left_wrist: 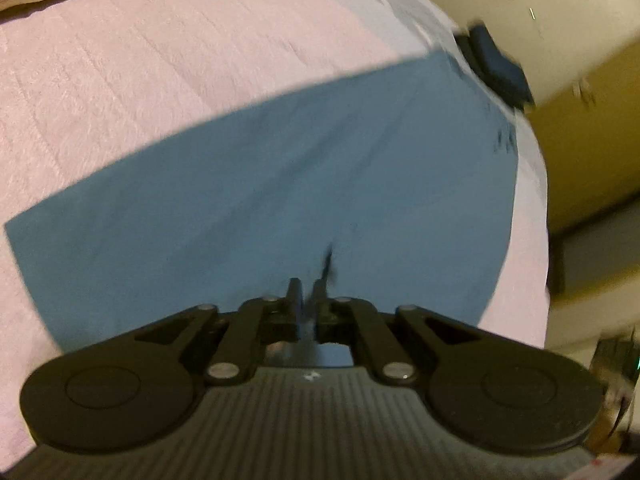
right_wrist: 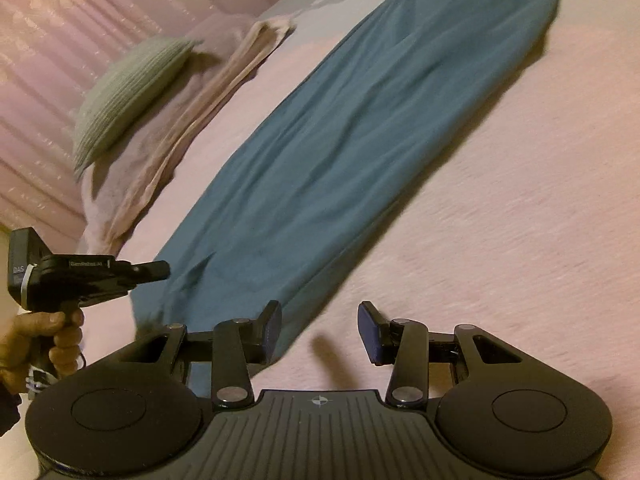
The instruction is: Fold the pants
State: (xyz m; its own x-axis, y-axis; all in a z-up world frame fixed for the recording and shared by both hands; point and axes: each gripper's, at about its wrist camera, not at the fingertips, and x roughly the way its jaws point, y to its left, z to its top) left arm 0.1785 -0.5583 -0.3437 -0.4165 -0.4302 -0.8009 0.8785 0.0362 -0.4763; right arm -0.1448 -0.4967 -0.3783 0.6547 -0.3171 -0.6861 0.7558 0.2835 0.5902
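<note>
your left gripper [left_wrist: 308,300] is pinched shut at the pants [right_wrist: 360,128] hem; your right gripper [right_wrist: 320,332] gapes empty beside that hem, the legs running away from both.

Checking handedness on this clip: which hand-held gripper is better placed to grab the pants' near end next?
Probably right: the right hand-held gripper is open beside the pants hem, while the left one is shut.

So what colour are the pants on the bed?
Plain teal blue pants, no pattern; the right wrist view shows them best.
</note>
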